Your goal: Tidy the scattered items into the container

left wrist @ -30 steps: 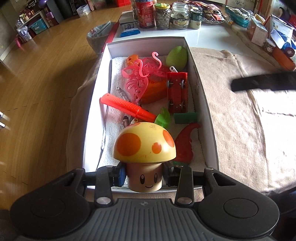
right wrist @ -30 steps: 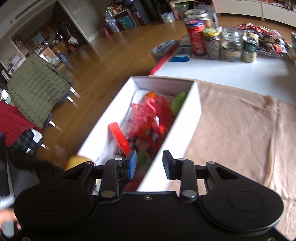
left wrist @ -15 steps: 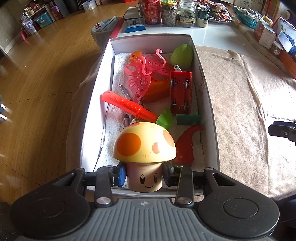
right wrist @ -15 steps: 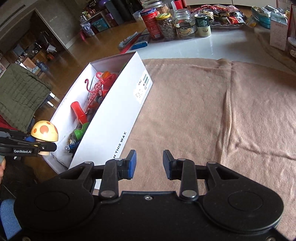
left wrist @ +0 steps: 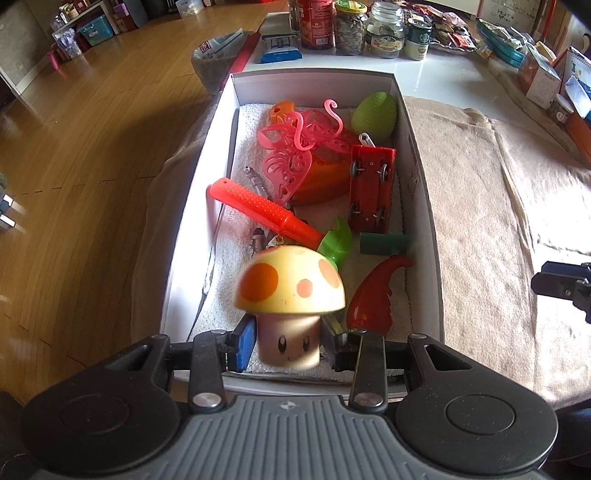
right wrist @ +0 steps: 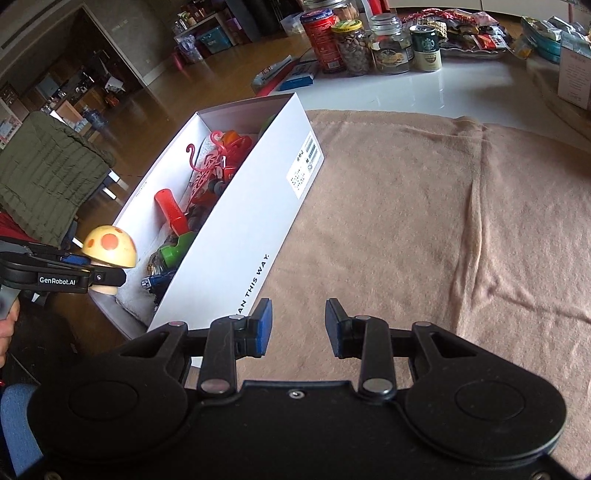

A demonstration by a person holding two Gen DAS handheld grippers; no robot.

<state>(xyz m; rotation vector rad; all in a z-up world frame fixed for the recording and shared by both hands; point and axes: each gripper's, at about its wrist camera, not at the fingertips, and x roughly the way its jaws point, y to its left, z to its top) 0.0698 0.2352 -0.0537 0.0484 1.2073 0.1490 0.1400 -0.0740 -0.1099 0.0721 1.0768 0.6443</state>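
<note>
A toy mushroom with a yellow, orange-spotted cap and a smiling stem hangs over the near end of the white cardboard box. My left gripper is shut on its stem. The box holds several toys on a white towel: a red car, a pink butterfly, an orange-red handle, a green egg and a red chilli. My right gripper stands open with nothing between its blue pads, over the beige towel to the right of the box. The right wrist view also shows the mushroom.
Jars and cans line the white tabletop behind the box. Snack packets and boxes crowd the far right. Wooden floor drops away to the left of the box. A green quilted seat stands on that floor.
My right gripper has swung from above the box out to the right, over the beige towel. The left gripper has stayed put with the mushroom in it.
</note>
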